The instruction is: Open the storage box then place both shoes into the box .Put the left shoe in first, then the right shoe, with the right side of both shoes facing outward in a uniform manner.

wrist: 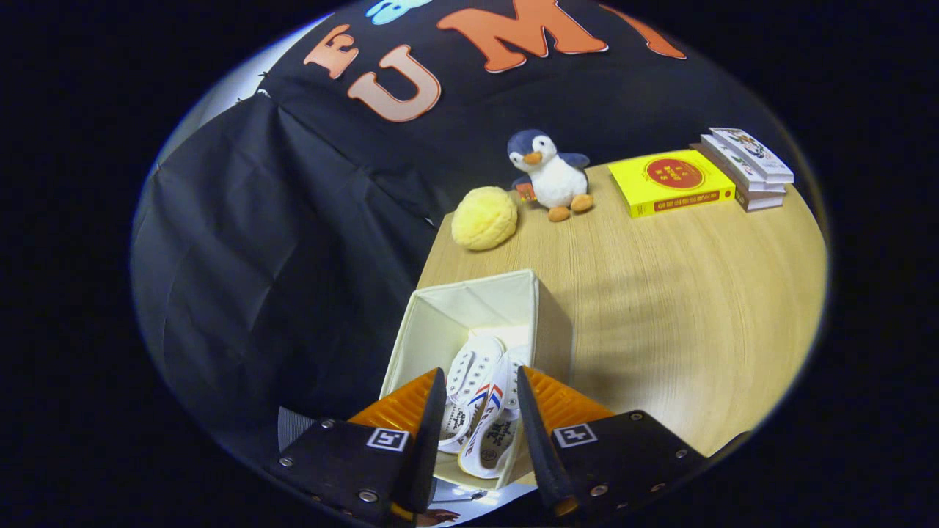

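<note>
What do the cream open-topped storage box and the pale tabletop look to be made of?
The cream storage box looks like fabric over stiff panels: matte, with soft creases and folded seams. It holds two white canvas-looking shoes, seen between the open gripper fingers. The tabletop looks like light wood or wood-grain laminate, with fine streaks and a mild sheen.

Matt cloth storage box (469, 312), canvas shoes (480, 407), smooth wood-grain table (697, 293), plush penguin (552, 176)

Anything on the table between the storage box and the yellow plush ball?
Gripper view: bare wood between the storage box and yellow plush ball. Gripper is open above both shoes.
</note>
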`<state>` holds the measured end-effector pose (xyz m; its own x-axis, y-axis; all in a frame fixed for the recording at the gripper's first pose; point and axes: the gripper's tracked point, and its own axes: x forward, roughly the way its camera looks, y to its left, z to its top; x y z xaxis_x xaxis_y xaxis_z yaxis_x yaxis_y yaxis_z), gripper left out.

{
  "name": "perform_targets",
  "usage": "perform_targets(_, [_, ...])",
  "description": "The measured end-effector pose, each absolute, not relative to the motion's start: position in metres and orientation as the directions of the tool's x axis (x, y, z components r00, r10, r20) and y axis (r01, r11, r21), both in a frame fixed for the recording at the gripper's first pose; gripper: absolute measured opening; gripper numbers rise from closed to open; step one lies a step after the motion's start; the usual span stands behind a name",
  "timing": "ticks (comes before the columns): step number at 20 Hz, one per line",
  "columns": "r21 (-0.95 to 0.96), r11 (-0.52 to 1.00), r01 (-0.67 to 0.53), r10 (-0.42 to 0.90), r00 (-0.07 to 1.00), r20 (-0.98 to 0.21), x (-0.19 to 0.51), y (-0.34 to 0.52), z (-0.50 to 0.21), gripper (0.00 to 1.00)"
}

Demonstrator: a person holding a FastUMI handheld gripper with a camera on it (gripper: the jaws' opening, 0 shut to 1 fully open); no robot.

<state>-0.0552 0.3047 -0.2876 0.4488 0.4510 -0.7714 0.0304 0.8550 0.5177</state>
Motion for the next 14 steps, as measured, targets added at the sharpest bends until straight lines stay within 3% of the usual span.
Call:
perform_targets(8, [0.365,0.931,-0.006,0.274,0.675,-0.685,-0.019,0.192,-0.235,0.95])
perform_targets(14, [0.264,0.964,0.003,0.148,0.822,-0.550,0.000,0.107,-0.192,0.97])
